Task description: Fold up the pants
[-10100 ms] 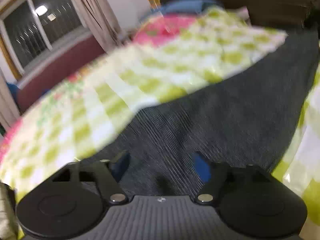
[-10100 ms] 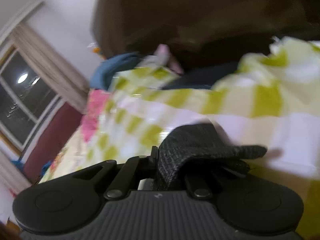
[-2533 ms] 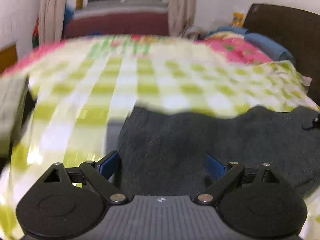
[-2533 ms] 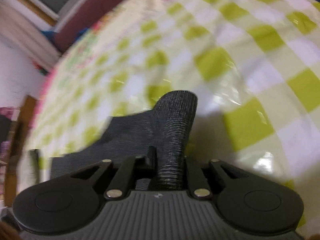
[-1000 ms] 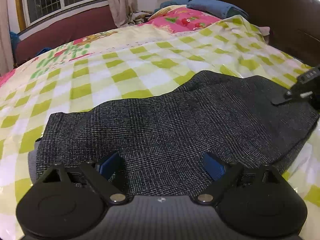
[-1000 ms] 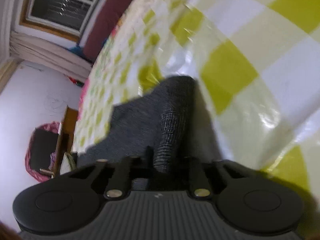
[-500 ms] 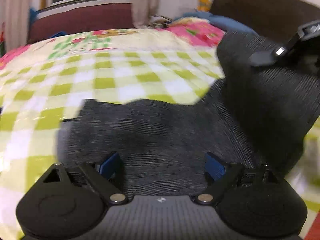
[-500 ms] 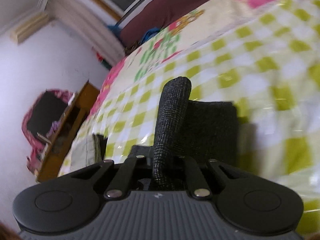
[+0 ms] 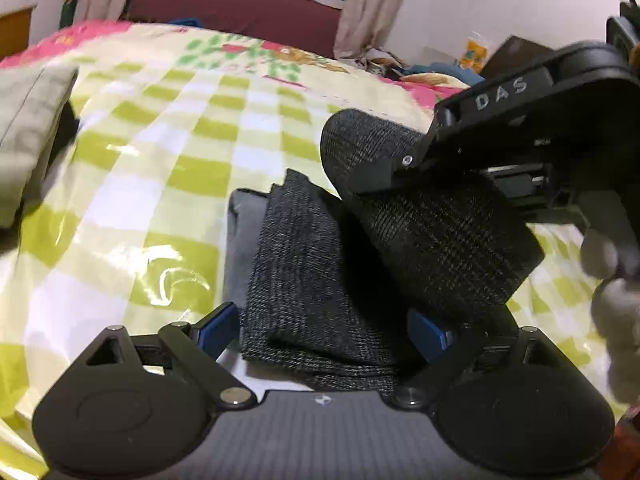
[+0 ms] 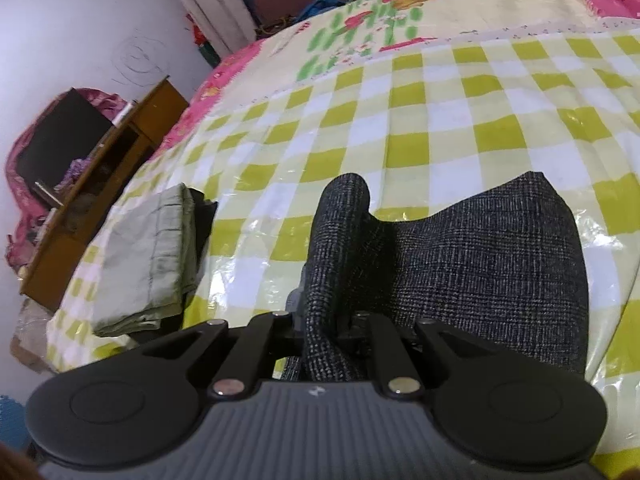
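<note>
a: how are the fingers set?
b: the right gripper (image 10: 326, 320) is clamped narrow on a raised fold of the dark pants (image 10: 460, 272). the left gripper (image 9: 324, 326) is spread wide, its blue pads (image 9: 218, 326) flanking the folded part, apparently not pressed.
a: and beyond?
b: the pants are laid on the green checked sheet (image 10: 420, 128); a folded grey-green garment (image 10: 140, 264) is seen to the left.

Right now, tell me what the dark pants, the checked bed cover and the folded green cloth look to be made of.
Dark pants: woven fabric, charcoal with a fine pale fleck, matte; it bends softly where the right claw pinches it.
Checked bed cover: probably plastic sheet, since bright glare and crinkles show on the squares.
Folded green cloth: likely cotton, dull, with soft creases and stitched lines.
</note>
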Demonstrator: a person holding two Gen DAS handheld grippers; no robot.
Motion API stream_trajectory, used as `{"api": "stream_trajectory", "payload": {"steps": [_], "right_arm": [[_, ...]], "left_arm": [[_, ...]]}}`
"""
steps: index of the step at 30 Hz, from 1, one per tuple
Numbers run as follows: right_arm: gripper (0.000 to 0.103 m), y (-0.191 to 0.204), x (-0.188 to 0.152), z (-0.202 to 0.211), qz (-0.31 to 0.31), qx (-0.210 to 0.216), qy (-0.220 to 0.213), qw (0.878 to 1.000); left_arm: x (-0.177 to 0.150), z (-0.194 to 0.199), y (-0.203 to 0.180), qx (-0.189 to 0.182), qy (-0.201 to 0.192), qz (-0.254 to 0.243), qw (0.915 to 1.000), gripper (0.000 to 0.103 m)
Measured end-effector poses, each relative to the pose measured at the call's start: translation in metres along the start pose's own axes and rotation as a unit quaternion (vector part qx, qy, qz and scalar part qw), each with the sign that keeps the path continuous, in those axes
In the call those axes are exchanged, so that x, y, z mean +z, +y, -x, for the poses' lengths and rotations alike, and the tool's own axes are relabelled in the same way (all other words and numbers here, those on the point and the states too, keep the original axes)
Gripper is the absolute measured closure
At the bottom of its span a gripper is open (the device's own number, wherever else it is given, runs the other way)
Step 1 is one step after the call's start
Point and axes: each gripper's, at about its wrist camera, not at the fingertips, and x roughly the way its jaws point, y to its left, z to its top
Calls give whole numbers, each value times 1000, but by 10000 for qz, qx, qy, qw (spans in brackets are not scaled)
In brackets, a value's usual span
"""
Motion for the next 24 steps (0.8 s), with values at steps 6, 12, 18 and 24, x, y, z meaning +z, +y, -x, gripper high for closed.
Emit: {"api": "stream_trajectory", "payload": {"steps": [6,12,18,24], "right_arm": [[80,7,1,-19,-283,-112,47,9995],[69,8,-3,-33,-474,83,90,9988],[68,7,-3,-38,-479,320,72,9983],[68,15,16,-37,159,160,-97,9997]], "left_arm": [[-1,9,12,-63,-131,236,9996,2],[-8,45,28,65,-351,367,9987,2],[-21,72,41,276,-366,604,9971,2],[-14,90,15,-48,-745,131,9971,1]]}}
